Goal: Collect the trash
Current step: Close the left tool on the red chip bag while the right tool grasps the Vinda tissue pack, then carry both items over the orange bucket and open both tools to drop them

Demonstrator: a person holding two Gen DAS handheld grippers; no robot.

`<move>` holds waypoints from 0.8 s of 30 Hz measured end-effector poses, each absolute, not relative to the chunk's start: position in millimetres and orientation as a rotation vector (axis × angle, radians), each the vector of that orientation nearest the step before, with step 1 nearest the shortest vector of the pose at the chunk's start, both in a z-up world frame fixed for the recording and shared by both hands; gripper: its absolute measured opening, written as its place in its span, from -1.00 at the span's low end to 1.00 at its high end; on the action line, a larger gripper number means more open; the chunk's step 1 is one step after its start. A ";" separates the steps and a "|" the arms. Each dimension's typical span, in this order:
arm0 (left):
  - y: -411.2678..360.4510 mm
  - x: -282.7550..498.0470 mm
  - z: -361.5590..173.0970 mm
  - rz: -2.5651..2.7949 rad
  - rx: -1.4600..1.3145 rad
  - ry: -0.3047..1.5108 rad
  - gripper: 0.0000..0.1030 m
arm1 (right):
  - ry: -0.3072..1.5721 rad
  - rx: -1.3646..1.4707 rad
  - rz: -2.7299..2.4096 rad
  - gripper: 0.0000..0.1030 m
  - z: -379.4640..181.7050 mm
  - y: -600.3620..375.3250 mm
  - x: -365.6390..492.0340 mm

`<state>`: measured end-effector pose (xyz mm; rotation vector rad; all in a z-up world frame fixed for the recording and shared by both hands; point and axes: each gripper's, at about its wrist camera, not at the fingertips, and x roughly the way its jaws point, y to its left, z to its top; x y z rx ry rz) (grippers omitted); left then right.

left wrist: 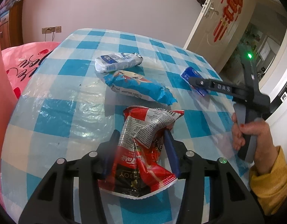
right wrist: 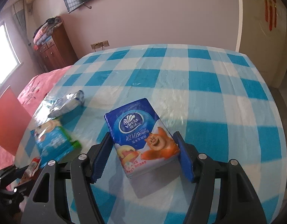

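Two grippers, both already straddling trash on the checked table [right wrist: 208,85].

Left gripper [left wrist: 141,136]: jaws pressed in on the crumpled red snack wrapper [left wrist: 143,149], which sits between the fingers and sticks out past the tips. Looks pinched, though I can't confirm it's off the table.

Right gripper [right wrist: 143,141]: fingers spread, tissue pack [right wrist: 141,134] lying flat between them. Left pad close to the pack's edge, right pad at or nearly touching the other edge; no squeeze evident. Pack's long axis runs forward along the fingers, tilted slightly to the tool's left, so the jaws close across its short side. My read: just close and lift, no reorientation needed.

Remaining: blue cartoon wrapper [left wrist: 139,87] just ahead of the left tool, white-blue wrapper [left wrist: 117,62] beyond it. Both far closer to the left gripper; from the right tool they lie well off to its left.
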<state>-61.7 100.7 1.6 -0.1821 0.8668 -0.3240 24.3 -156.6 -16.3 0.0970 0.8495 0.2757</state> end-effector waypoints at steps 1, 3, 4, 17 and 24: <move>101.8 -62.6 2.2 -0.325 -0.187 0.866 -0.04 | 0.849 0.104 0.277 0.28 -16.2 -156.4 20.4; 104.5 -64.9 3.4 -0.327 -0.197 0.863 -0.04 | 0.850 0.125 0.282 0.28 -16.0 -156.1 10.8; 106.1 -66.5 4.6 -0.326 -0.200 0.858 -0.04 | 0.850 0.136 0.284 0.28 -15.7 -155.7 5.1; 120.1 -84.6 22.3 -0.357 -0.239 0.802 -0.05 | 0.856 0.202 0.350 0.28 -2.2 -141.2 -49.8; 131.1 -95.4 41.0 -0.360 -0.249 0.751 -0.05 | 0.848 0.215 0.386 0.28 14.5 -128.2 -63.6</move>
